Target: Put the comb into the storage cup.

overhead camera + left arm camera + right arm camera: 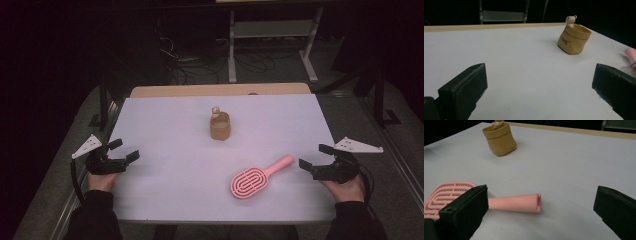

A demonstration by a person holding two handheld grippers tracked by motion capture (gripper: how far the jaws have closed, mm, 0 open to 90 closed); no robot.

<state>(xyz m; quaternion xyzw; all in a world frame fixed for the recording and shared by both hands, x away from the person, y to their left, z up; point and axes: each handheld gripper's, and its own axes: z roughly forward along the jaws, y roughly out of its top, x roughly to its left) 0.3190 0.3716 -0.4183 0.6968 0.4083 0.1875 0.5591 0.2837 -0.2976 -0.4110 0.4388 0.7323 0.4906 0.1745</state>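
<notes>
on tan pouch [573, 41] faint print, unreadable; both grippers released, near pink brush [252, 181].

Brush [631, 56] cut by frame edge — pouch lettering [565, 40] too small to read

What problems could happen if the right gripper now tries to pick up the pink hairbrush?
1. The hairbrush lies flat on the table; the open right gripper may push its tapered handle instead of clamping it.
2. The handle could slip from the jaws, since it narrows toward the head.
3. A wide swing might knock over the small tan pouch standing farther back.
</notes>
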